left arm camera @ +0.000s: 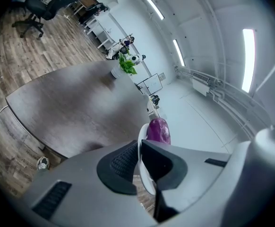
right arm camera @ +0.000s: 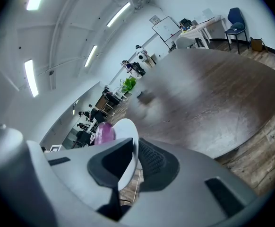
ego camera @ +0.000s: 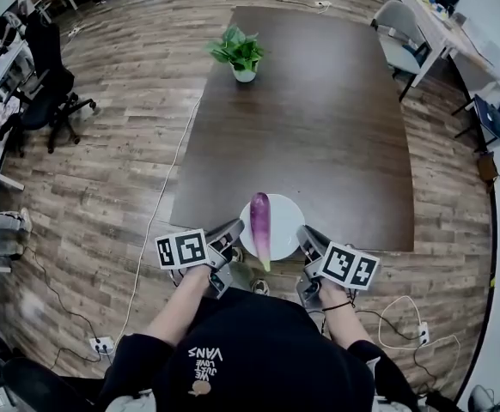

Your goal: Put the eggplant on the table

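A long purple eggplant (ego camera: 260, 227) lies on a round white plate (ego camera: 286, 214) held at the near edge of the dark brown table (ego camera: 319, 118). My left gripper (ego camera: 229, 241) is shut on the plate's left rim, and my right gripper (ego camera: 308, 245) is shut on its right rim. In the left gripper view the plate (left arm camera: 141, 162) passes edge-on between the jaws, with the eggplant (left arm camera: 158, 130) beyond. The right gripper view shows the plate (right arm camera: 126, 148) pinched the same way, the eggplant (right arm camera: 105, 132) behind it.
A small potted green plant (ego camera: 238, 53) stands on the table's far left end. Office chairs (ego camera: 48, 93) and desks line the left side of the wooden floor; a white desk (ego camera: 439, 26) and chairs stand at the right. Cables trail on the floor.
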The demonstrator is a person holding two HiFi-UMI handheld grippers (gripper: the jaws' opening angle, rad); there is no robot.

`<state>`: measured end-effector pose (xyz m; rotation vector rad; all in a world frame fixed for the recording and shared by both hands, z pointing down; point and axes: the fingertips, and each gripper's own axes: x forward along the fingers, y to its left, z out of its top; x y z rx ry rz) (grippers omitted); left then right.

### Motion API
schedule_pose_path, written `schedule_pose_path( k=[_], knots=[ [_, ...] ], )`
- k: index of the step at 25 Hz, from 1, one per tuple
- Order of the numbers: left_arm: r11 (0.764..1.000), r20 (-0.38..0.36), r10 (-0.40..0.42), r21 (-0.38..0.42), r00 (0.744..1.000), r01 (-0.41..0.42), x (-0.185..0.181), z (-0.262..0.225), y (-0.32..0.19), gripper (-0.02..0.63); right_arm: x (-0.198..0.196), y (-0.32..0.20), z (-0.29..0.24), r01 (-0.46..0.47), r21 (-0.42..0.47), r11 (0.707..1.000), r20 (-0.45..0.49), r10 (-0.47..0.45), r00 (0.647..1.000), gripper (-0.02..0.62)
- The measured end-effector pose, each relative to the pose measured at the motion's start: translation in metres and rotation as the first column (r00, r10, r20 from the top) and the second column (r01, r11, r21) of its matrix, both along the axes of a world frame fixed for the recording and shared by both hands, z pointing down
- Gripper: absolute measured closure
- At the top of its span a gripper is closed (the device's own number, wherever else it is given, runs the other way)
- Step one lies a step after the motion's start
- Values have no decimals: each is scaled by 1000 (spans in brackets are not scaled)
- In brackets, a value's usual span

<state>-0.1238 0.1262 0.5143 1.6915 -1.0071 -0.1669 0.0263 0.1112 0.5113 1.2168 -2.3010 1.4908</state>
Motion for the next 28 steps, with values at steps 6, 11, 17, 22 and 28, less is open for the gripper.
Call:
schedule_pose_path(
  k=[6,11,17,22,28],
  knots=[
    [1000,5,22,1,1000,-22,-19,1,-29,578,-19,-24,2,-23,-3,1000,-5,23,1000,549],
    [998,15,59,11,998,-59,-38,-3,-56,578,-37,-46,-1,-59,4,998,-4,59,998,549],
    [993,23,120,16,993,-120,-56,-6,-93,578,-56,-75,-2,-111,6,994,2,111,994,549],
    [983,20,180,18,983,-181,-65,-6,-119,578,-65,-92,-1,-170,8,985,0,170,985,549],
    [969,16,245,24,969,-246,-70,-4,-147,578,-71,-110,-2,-237,21,971,-4,237,971,549]
  ],
)
